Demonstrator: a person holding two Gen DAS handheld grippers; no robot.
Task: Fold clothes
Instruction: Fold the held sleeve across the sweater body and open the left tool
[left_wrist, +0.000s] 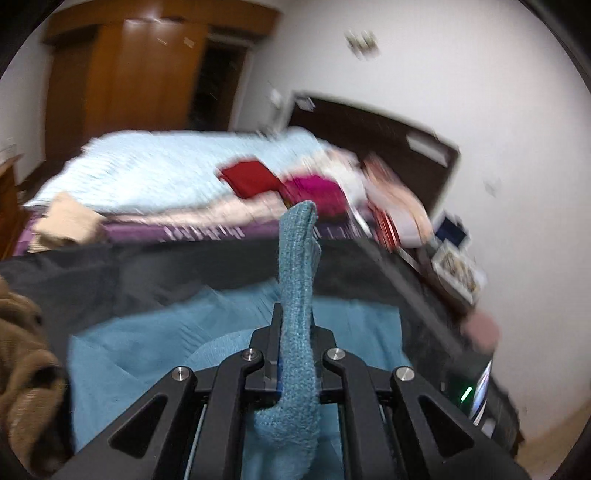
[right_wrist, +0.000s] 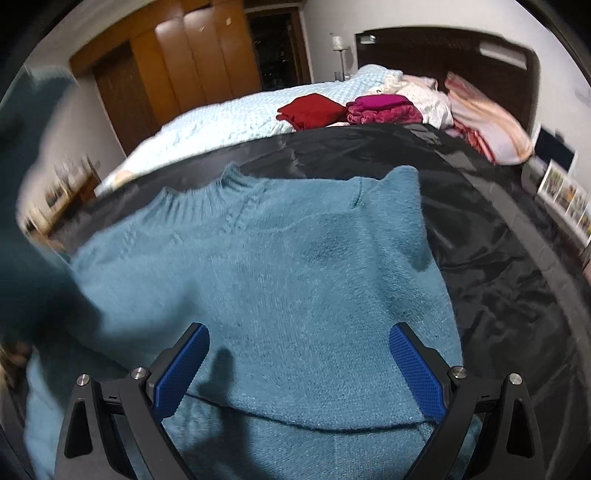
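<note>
Teal knit sweater (right_wrist: 280, 266), soft, limp and light, spread on the black sheet (right_wrist: 498, 258) beside the bed (right_wrist: 221, 114): left gripper (left_wrist: 295, 332) jaws clamped on a sleeve (left_wrist: 299, 258), right gripper (right_wrist: 299, 369) jaws wide apart above the body; best gripped at hems or seams.

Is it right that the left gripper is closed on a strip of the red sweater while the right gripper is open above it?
Not quite: the colour is wrong. The left gripper is closed on a strip of the blue sweater, as the left wrist view shows. The right gripper is open above it.
</note>
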